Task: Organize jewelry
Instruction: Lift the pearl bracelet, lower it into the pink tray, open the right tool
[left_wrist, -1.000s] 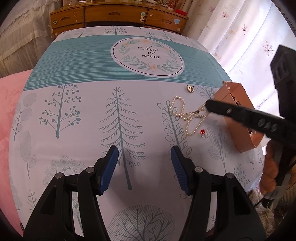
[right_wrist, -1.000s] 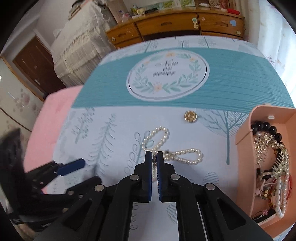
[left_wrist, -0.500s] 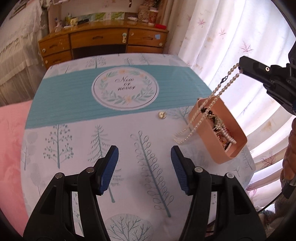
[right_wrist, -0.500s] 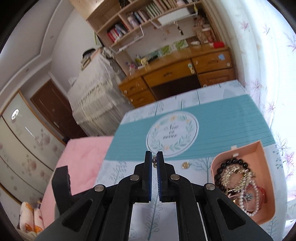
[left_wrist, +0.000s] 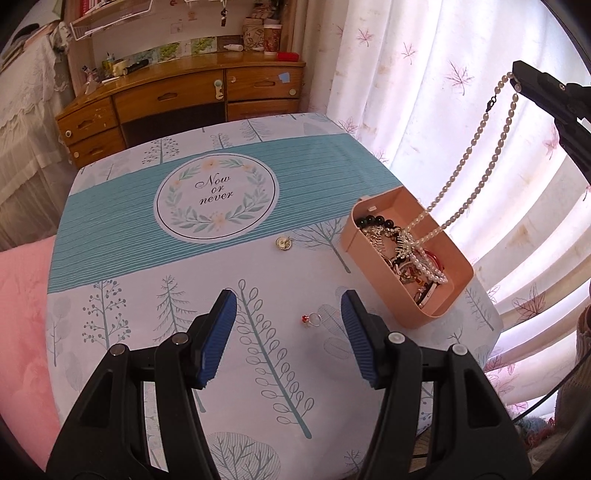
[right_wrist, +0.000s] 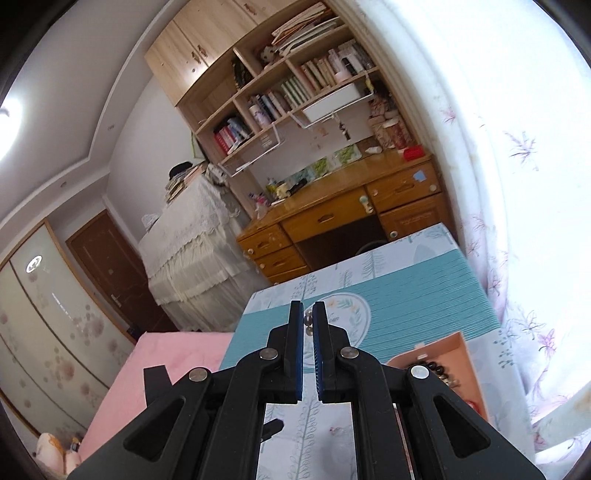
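Observation:
My right gripper (left_wrist: 514, 80) is shut on a pearl necklace (left_wrist: 476, 155) and holds it high above the peach jewelry box (left_wrist: 448, 295); the strand's lower end hangs into the box among several other pieces. In the right wrist view the right gripper (right_wrist: 307, 319) pinches pearls (right_wrist: 308, 317) between its tips, with the box (right_wrist: 448, 345) below. My left gripper (left_wrist: 288, 306) is open and empty above the tablecloth. A red-stone ring (left_wrist: 312, 319) lies between its fingers' line of sight. A gold round brooch (left_wrist: 283, 243) lies left of the box.
The table (left_wrist: 147, 229) has a tree-print cloth with a teal band. The box sits near the table's right edge by the curtains (left_wrist: 424, 92). A wooden desk (left_wrist: 177, 96) stands behind the table. A pink cushion (left_wrist: 22, 314) is on the left.
My right gripper has lifted the pearl necklace off the cloth, raised it high and brought it over the box, its lower end now hanging inside. The left gripper has drawn back and stays open.

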